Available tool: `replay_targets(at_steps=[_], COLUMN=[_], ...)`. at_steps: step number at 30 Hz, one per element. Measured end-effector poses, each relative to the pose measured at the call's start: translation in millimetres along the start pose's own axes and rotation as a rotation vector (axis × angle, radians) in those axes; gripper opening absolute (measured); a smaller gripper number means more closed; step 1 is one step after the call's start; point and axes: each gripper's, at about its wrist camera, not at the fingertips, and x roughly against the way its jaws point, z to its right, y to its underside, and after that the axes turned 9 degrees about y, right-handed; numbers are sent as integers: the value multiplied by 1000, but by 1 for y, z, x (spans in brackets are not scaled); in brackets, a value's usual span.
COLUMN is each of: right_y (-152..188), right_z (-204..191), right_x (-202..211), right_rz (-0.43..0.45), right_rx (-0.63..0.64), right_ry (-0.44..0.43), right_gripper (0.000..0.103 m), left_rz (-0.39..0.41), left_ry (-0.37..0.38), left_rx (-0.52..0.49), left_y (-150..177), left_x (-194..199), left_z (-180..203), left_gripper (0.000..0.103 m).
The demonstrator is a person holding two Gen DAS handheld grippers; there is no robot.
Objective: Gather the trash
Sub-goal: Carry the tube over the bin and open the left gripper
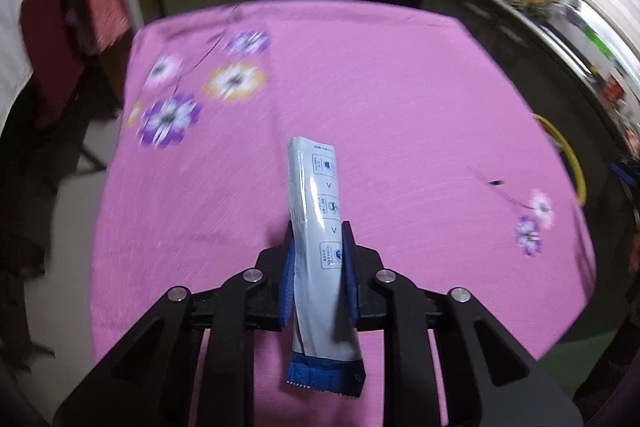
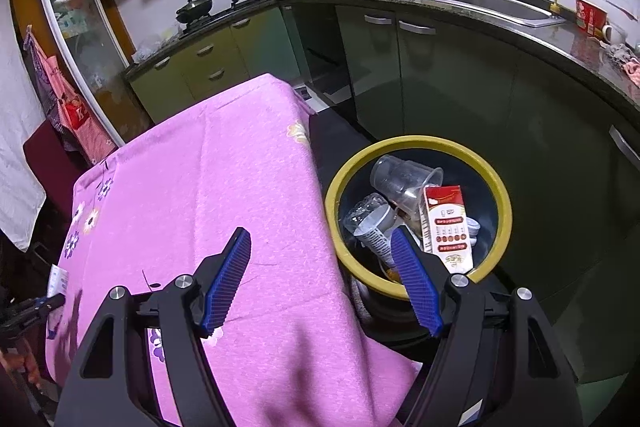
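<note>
My left gripper (image 1: 319,233) is shut on a long white sachet with a blue end (image 1: 318,227) and holds it above the pink flowered tablecloth (image 1: 380,99). My right gripper (image 2: 320,241) is open and empty over the table's right edge, beside a yellow-rimmed bin (image 2: 505,203). The bin holds a clear plastic cup (image 2: 404,183), a crushed bottle (image 2: 368,217) and a red and white carton (image 2: 446,227). The left gripper with the sachet (image 2: 58,279) shows at the far left of the right wrist view. The bin's rim (image 1: 568,155) shows at the table's right edge in the left wrist view.
Dark green cabinets (image 2: 440,87) and a counter with a sink (image 2: 492,5) run behind and right of the bin. A stove with pots (image 2: 208,9) stands at the back. Cloths hang at the left (image 2: 68,107).
</note>
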Motion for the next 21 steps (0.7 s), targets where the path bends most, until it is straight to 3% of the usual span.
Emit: replay_targets(at_steps=[4, 10, 15, 21], right_y=[-2, 2, 8, 16], right_z=[14, 45, 77, 124], right_x=[10, 29, 37, 46], right_rz=[23, 58, 64, 75], right_rx=[-27, -77, -122, -201], right_ry=[21, 85, 121, 168], right_gripper=[72, 72, 72, 72], left_rz=[28, 10, -26, -89], left_ry=[63, 234, 370, 486], left_rx=[-136, -364, -526, -639], left_y=[-20, -54, -82, -101], left_x=[15, 6, -29, -88], left_z=[42, 128, 213, 310], left_gripper=[20, 20, 20, 20])
